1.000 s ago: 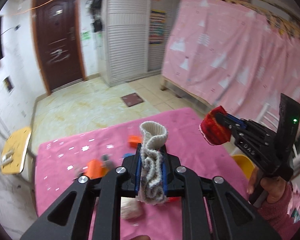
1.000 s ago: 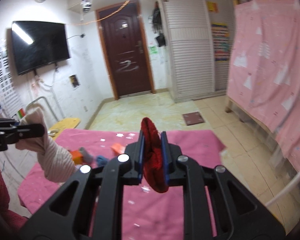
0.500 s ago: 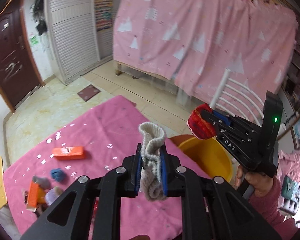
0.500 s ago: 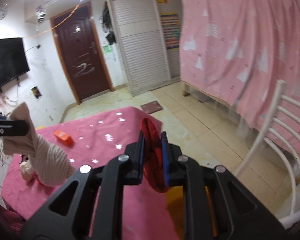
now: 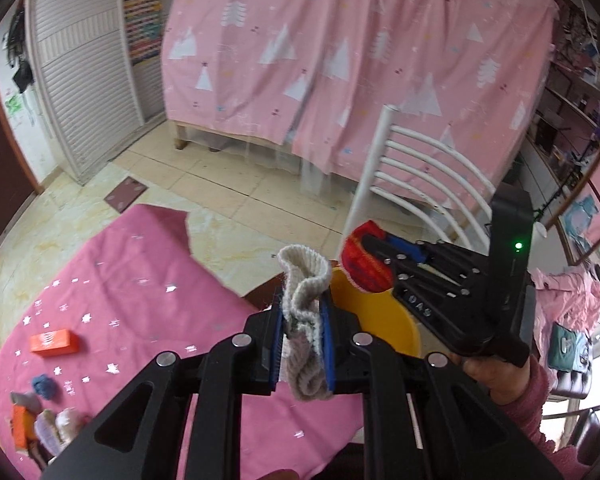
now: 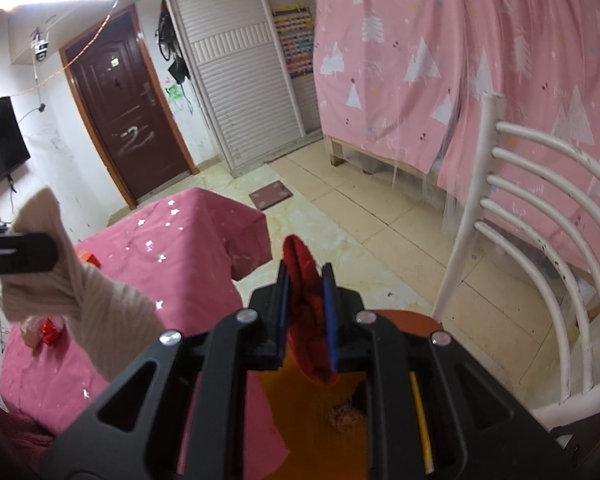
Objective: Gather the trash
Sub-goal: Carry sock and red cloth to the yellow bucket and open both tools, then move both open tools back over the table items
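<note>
A tabletop (image 5: 140, 300) draped in star-speckled pink cloth lies left of both tongs; a round yellow plastic basin (image 5: 384, 320) sits just beyond and below them, much of it hidden behind the tool frames. The right tongs (image 6: 306, 312), seemingly the nearer to it, are clamped on a crumpled red fabric scrap (image 6: 304, 280). The left tongs (image 5: 302, 340) pinch a cream ribbed knit sock (image 5: 304, 300), hanging lengthwise. The basin's contents are hard to make out.

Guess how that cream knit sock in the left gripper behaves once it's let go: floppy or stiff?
Probably floppy: the cream knit sock folds over above the left gripper and sags below it. Likely light, since a pinch at the middle carries it. Ribbed knit looks grippy; it may cling to the fingers rather than drop cleanly.
</note>
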